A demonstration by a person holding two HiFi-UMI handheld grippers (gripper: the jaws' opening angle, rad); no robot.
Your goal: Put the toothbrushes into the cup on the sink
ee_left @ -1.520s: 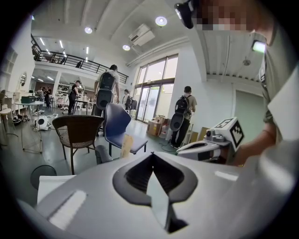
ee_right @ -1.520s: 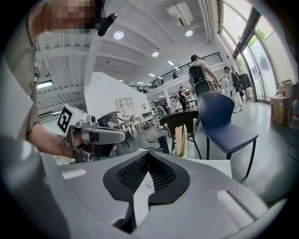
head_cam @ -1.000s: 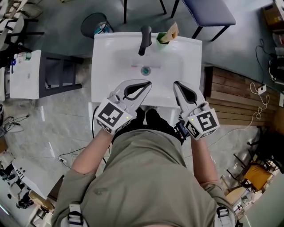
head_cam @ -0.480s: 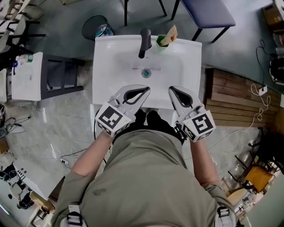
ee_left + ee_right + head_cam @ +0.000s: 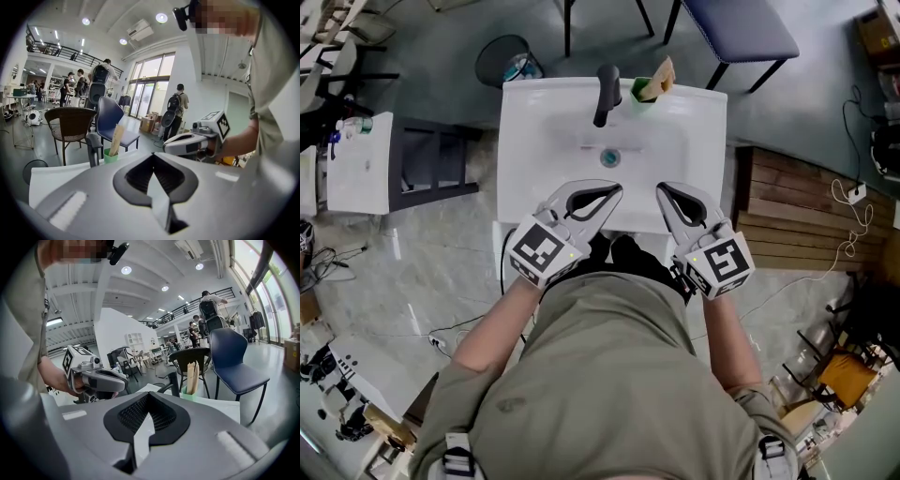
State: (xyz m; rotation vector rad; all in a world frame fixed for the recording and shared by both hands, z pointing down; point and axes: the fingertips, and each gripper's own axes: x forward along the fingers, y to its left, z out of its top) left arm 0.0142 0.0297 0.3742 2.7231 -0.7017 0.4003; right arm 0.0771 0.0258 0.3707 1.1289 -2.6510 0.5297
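A white sink (image 5: pixel 517 141) stands in front of me with a dark faucet (image 5: pixel 606 92) at its back edge. Right of the faucet a small green cup (image 5: pixel 643 91) holds tan toothbrushes (image 5: pixel 663 71) that stand upright in it. The left gripper view shows the same cup (image 5: pixel 110 156) and toothbrushes (image 5: pixel 116 138), as does the right gripper view with the cup (image 5: pixel 188 395). My left gripper (image 5: pixel 617 188) and right gripper (image 5: pixel 660 190) hover side by side over the sink's near edge. Both are shut with nothing between their jaws, and both are well short of the cup.
A round dark bin (image 5: pixel 502 56) stands behind the sink at the left, and a blue chair (image 5: pixel 741 23) at the back right. A white cabinet (image 5: pixel 358 161) is at the left and a wooden pallet (image 5: pixel 787 206) at the right. People stand far off in the hall.
Both grippers have edged slightly forward over the sink's near edge, the right one also a little left. Their jaws stayed shut.
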